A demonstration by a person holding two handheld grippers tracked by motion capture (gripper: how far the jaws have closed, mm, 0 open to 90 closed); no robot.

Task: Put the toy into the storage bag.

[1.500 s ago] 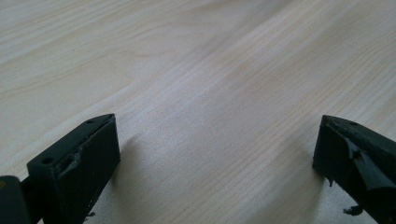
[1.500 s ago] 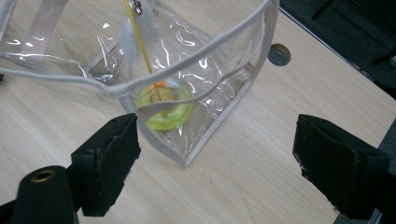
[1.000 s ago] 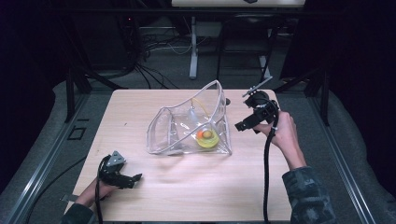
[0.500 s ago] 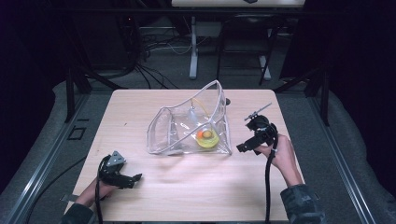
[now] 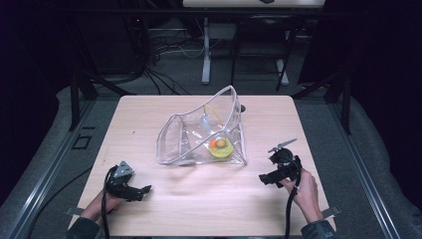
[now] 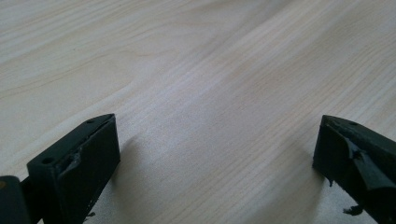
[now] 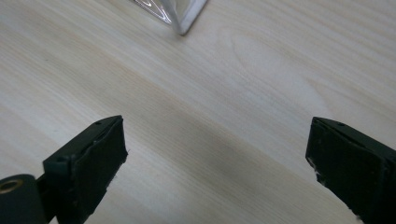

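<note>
Both grippers, left gripper [image 5: 142, 190] and right gripper [image 5: 264, 178], gape over bare table [image 5: 199, 199].

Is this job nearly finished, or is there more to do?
Apparently done: a yellow and orange item lies inside the clear bag. In hand: nothing; the left hand-held gripper and right hand-held gripper are both open over bare table. Left: the bag's mouth gapes open, perhaps awaiting closing.

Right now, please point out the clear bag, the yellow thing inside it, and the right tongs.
clear bag [image 5: 175, 141]: high view, its left transparent wall.
yellow thing [image 5: 221, 150]: high view, its middle.
right tongs [image 5: 262, 179]: high view, between its tips.
</note>
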